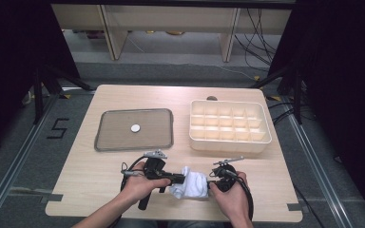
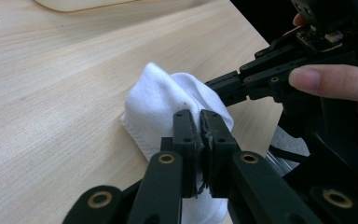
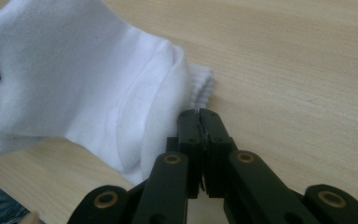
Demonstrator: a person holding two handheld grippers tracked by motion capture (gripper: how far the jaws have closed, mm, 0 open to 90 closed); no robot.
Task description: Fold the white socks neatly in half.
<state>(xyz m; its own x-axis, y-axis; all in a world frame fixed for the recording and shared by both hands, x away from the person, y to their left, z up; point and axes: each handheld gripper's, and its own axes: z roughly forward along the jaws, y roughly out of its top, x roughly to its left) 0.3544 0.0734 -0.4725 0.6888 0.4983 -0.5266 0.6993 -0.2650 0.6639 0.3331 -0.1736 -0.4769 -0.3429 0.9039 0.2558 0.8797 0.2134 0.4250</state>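
A white sock (image 1: pixel 190 186) lies bunched near the table's front edge, between my two grippers. My left gripper (image 1: pixel 180 179) comes at it from the left. In the left gripper view its jaws (image 2: pixel 199 116) are shut over the sock (image 2: pixel 161 100), with fabric caught between the pads and white cloth showing below them. My right gripper (image 1: pixel 211 183) meets the sock from the right, and its tips (image 2: pixel 214 86) are buried in the fabric. In the right gripper view its jaws (image 3: pixel 199 113) are shut at the edge of the sock (image 3: pixel 74 79), with a white sliver between the tips.
A grey tray (image 1: pixel 119 135) with a small white disc (image 1: pixel 135 128) on it sits at the left middle of the table. A cream box (image 1: pixel 228 102) with several compartments stands at the right, a small dark round thing (image 1: pixel 212 98) behind it. The person's hands (image 1: pixel 140 187) hold the grippers.
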